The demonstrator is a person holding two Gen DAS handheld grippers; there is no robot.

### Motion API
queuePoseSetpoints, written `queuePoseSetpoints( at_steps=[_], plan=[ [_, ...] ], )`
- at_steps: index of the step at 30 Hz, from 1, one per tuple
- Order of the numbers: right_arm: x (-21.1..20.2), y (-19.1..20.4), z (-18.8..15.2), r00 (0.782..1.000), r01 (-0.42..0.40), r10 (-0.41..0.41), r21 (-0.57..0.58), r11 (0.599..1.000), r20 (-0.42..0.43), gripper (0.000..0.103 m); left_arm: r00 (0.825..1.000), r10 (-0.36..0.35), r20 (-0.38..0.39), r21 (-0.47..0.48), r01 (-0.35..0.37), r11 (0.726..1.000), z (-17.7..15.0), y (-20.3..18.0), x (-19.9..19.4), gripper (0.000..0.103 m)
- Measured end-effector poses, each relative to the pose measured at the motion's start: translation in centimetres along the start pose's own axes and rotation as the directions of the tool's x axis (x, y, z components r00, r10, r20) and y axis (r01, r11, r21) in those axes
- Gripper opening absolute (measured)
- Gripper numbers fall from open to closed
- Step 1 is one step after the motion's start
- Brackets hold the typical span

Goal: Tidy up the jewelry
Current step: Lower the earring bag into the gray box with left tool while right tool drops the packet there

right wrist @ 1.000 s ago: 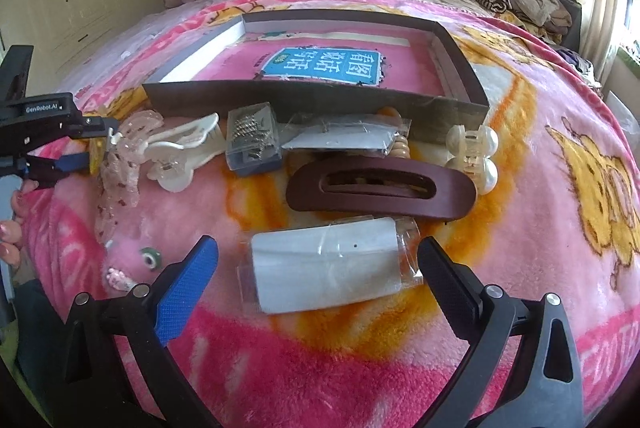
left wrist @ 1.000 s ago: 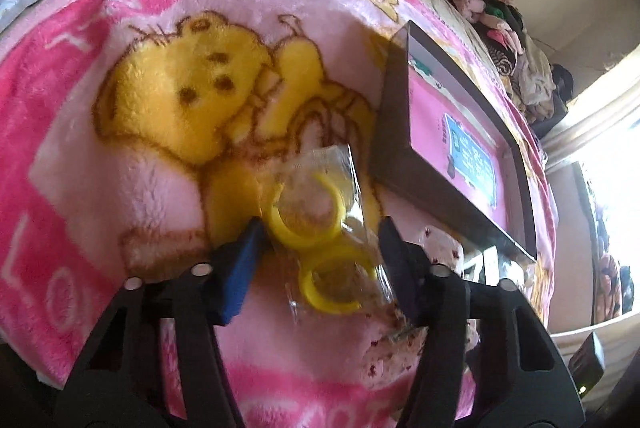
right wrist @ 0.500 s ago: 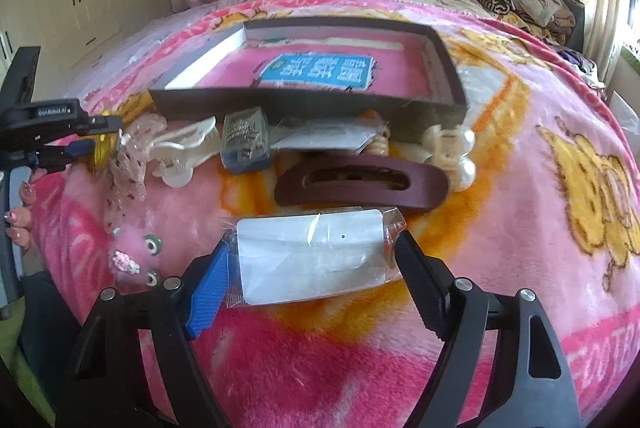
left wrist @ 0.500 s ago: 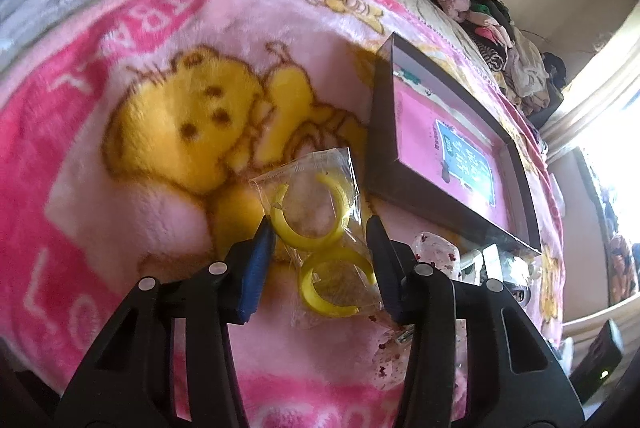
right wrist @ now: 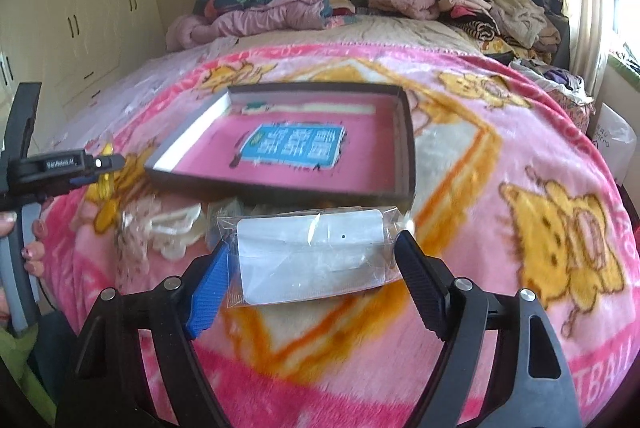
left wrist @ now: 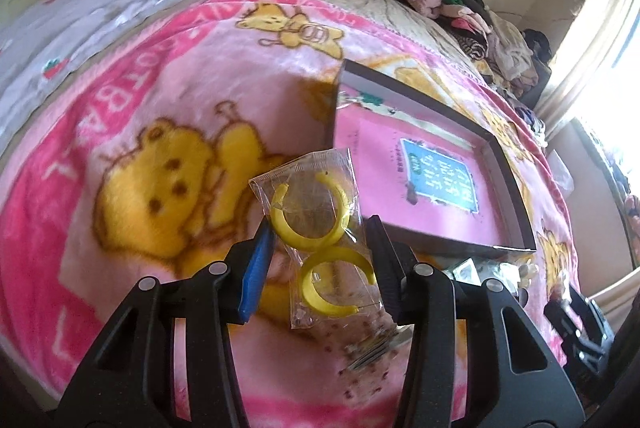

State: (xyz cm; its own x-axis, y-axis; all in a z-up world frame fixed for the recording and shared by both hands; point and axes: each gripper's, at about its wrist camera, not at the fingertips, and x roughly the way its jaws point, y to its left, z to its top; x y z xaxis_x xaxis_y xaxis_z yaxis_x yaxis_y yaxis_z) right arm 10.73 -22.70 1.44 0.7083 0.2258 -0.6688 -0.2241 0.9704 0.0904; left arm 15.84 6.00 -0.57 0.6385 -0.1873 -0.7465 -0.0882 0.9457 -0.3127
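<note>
Since a second before, both packets had come up off the blanket [left wrist: 168,68]: the left hand-held gripper [left wrist: 320,248], then spread around the earring bag [left wrist: 320,228], had clenched on it and raised it, and the right hand-held gripper [right wrist: 312,260] had likewise closed on the white card packet [right wrist: 312,256] and lifted it toward the box [right wrist: 404,132].

From the left wrist view, the yellow bear print lay left, the bag hung in the middle with its top edge overlapping the box's near corner, and the box sat right, its pink floor bearing a blue label [left wrist: 440,176]. A speckled clip [left wrist: 368,344] lay below the bag.

From the right wrist view, the left tool showed at the far left with painted nails on its handle, then white claw clips [right wrist: 176,228] on the blanket, partly hidden by the packet, which also covered the box's front wall.

The bag was clear, creased, holding two yellow open hoops stacked one above the other
</note>
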Motion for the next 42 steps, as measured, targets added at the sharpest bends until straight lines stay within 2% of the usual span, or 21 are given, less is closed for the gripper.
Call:
queuePoseSetpoints(
  at_steps=[9, 23, 32, 37, 42],
  plan=[
    [2.6, -1.2, 3.4, 1.0, -0.005, 0.005, -0.011, 1.0, 0.008, 0.076, 1.0, 0.008, 0.004, 0.083, -0.008, 0.997, 1.9, -3.7, 1.7, 0.038],
    [7.2, -3.3, 7.0, 1.0, 0.009, -0.009, -0.013, 1.0, -0.006, 0.077, 0.996, 0.057, -0.063, 0.234, -0.04, 0.971, 3.2, -8.0, 7.5, 0.038],
    [10.2, -3.6, 7.5, 0.998, 0.014, -0.016, -0.031, 0.999, -0.056, 0.077, 0.991, 0.079, -0.105, 0.26, -0.05, 0.964, 3.5, -8.2, 9.9, 0.039],
    [11.7, -3.5, 7.3, 0.996, 0.012, -0.015, -0.033, 0.999, -0.083, 0.077, 0.992, 0.082, -0.09, 0.268, -0.055, 0.962, 3.9, -7.9, 9.8, 0.058],
    [12.7, -3.3, 7.0, 0.994, 0.006, -0.008, -0.022, 1.0, -0.108, 0.079, 0.994, 0.087, -0.069, 0.281, -0.064, 0.957, 3.8, -7.7, 8.8, 0.065]
  ],
)
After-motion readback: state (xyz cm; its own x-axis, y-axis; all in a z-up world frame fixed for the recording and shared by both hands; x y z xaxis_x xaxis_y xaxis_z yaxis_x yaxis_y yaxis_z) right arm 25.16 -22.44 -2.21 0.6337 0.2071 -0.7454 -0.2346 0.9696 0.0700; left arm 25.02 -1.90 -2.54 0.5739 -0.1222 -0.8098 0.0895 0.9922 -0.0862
